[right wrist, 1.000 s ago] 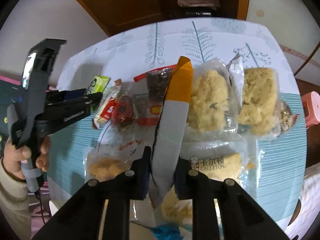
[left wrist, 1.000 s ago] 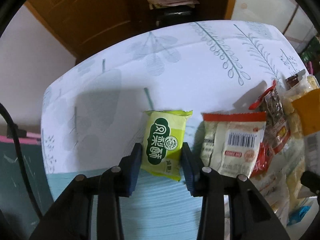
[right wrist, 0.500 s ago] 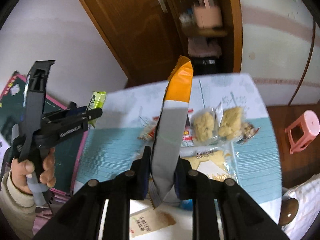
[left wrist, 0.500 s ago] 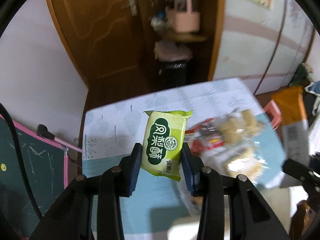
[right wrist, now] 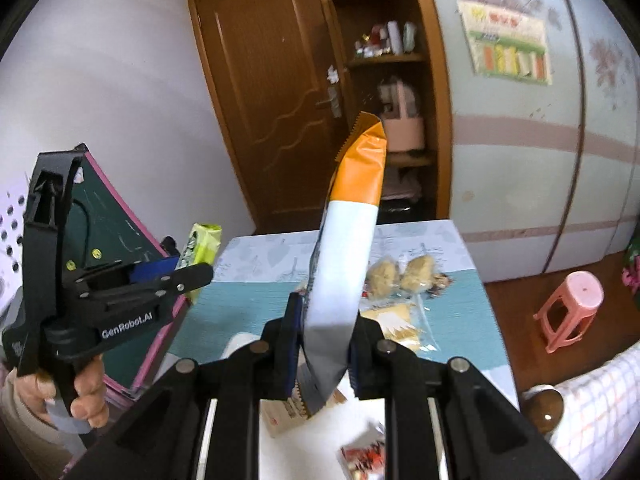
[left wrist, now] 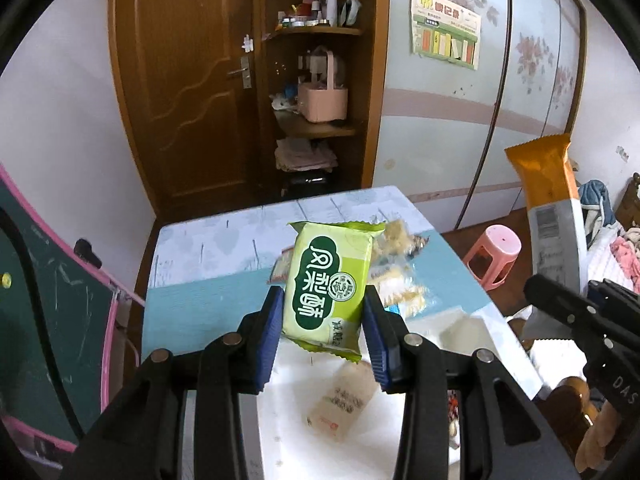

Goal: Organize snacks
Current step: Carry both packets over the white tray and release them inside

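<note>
My left gripper [left wrist: 323, 326] is shut on a green snack pack [left wrist: 326, 288] with white lettering, held high above the table [left wrist: 208, 312]. My right gripper [right wrist: 323, 344] is shut on a long orange and white snack packet [right wrist: 344, 264] that stands upright between its pads. In the left wrist view that packet [left wrist: 550, 216] rises at the right edge over the right gripper's body. In the right wrist view the left gripper [right wrist: 184, 270] shows at the left with the green pack [right wrist: 202, 242], a hand around its handle. Several clear-wrapped snacks [right wrist: 400, 278] lie on the table far below.
The table [right wrist: 248, 308] carries a teal and white leaf-print cloth. A white container [left wrist: 452, 328] with a pale wrapped snack [left wrist: 348, 396] sits near its front. A pink stool [right wrist: 572, 308] stands right of the table, a chalkboard [left wrist: 52, 304] left, a wooden door and shelves behind.
Both grippers have risen well above the table and drawn back with their snacks still gripped. The table and snack pile now look much smaller, and the room behind has come into view.
</note>
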`<state>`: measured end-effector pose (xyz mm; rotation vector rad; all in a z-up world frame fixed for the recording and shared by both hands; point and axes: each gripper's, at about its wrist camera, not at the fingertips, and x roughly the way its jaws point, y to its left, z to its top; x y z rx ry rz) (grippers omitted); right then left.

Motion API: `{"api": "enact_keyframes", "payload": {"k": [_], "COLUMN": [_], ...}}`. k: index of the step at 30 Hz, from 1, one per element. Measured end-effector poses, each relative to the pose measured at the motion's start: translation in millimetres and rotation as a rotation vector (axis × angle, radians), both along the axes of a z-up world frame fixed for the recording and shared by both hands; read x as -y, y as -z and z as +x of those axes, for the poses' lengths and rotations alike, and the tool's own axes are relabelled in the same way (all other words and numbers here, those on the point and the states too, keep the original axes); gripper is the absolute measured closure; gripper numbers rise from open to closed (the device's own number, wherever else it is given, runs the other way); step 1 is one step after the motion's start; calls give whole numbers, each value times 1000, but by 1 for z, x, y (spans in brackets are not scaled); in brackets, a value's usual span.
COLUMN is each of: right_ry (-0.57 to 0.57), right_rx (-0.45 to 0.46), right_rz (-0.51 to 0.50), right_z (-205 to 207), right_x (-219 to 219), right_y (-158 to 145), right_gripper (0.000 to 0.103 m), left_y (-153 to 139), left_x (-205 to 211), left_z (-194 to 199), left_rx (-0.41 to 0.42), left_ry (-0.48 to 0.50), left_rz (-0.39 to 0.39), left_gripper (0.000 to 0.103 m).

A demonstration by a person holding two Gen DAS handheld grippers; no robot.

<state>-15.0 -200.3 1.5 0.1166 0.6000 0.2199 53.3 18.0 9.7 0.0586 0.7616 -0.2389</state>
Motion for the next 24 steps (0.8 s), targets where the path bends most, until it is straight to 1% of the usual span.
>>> {"api": "enact_keyframes", "payload": {"k": [2, 4, 8, 10, 14, 16, 24], "right_ry": [2, 2, 10, 15, 12, 11, -21], "right_rx": [-6, -39, -100, -116, -171, -188, -204], "right_rz": [-17, -28, -55, -65, -63, -66, -89], "right_z": [-8, -11, -15, -20, -26, -25, -31], "right_x": [0, -2, -2, 0, 0, 0, -14], "right_y": [11, 24, 45, 54, 66, 71, 75], "right_gripper": [84, 83, 83, 83, 83, 83, 83], "left_y": [12, 25, 47, 53, 64, 65, 75], "left_x": [2, 6, 13, 15, 14, 12, 13], "left_z": [-14, -25, -44, -49, -47, -47, -47], "left_rx": [-4, -7, 5, 2, -49, -56, -95], "left_ry": [-16, -29, -54, -58, -71, -81, -99], "left_rz": [11, 40, 124, 141, 132, 127, 136], "left_gripper": [66, 66, 66, 66, 66, 66, 66]}}
